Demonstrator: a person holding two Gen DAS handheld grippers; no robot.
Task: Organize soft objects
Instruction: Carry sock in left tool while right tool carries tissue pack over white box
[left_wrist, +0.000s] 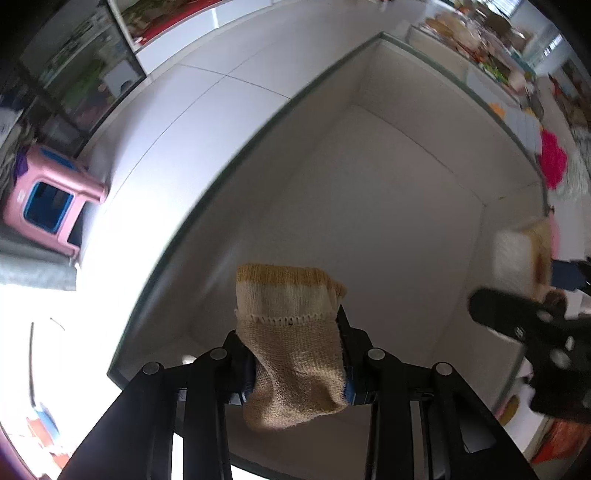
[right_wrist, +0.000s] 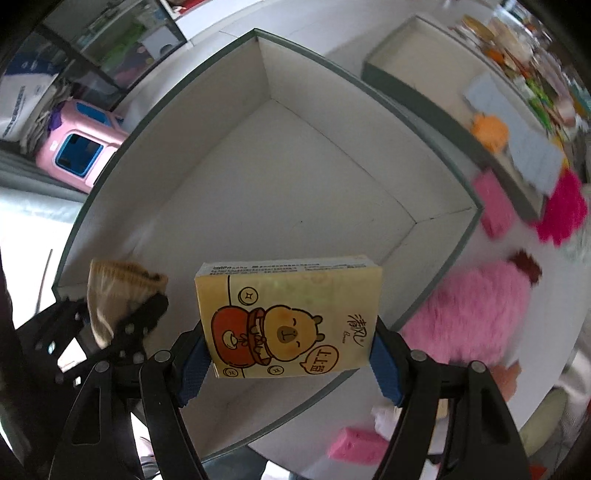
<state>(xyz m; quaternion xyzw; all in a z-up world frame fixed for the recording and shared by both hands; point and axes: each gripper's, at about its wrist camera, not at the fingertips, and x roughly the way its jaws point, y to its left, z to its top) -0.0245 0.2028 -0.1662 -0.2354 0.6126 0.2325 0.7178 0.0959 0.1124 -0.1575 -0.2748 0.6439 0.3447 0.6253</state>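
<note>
My left gripper (left_wrist: 295, 369) clenched on sock (left_wrist: 291, 354), right gripper (right_wrist: 291, 363) grasping tissue pack (right_wrist: 288, 317); both hang over box (right_wrist: 443, 218) floor, sock near its left wall, cuff down.

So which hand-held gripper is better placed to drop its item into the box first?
Marginally the right hand-held gripper: its tissue pack hangs over the box floor, while the left hand-held gripper holds the sock nearer the rim.

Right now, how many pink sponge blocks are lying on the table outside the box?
2: one pink sponge block right of the white box, another at the bottom by the right tongs. Others may be hidden.
</note>
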